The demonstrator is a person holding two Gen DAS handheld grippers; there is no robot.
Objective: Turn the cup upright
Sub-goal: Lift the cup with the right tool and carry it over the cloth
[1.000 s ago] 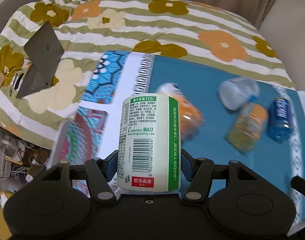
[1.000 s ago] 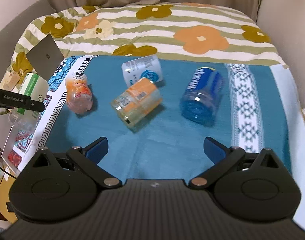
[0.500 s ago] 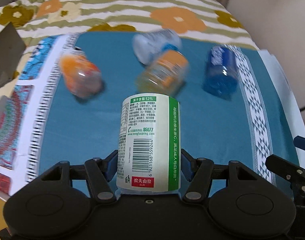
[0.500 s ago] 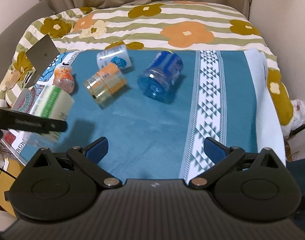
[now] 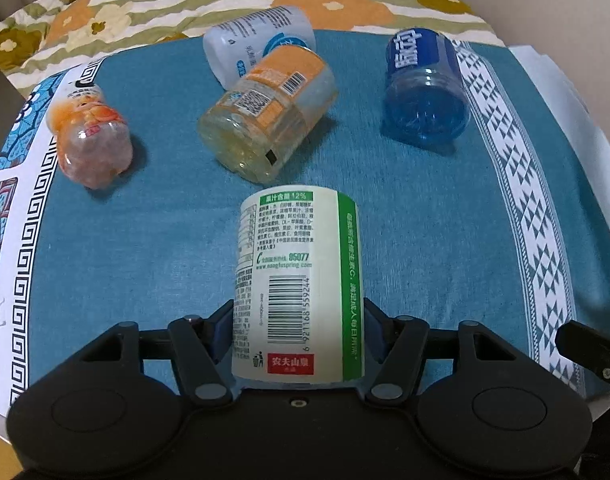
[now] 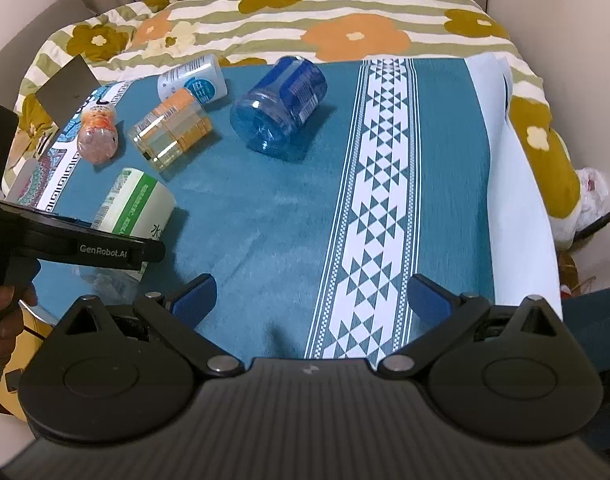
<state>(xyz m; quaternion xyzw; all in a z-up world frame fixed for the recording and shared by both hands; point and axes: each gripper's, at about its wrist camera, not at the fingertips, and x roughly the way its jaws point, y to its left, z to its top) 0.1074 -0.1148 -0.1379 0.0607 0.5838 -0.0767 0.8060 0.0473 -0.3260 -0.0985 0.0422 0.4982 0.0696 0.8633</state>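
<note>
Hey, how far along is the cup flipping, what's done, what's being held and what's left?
Done: nothing stands upright yet. In hand: the left claw is shut on the green-label cup, held tilted above the blue cloth. The right claw is open and holds nothing. Left: setting that cup down upright, then the blue cup, orange-label cup, white cup and small orange one, all lying on their sides.
</note>
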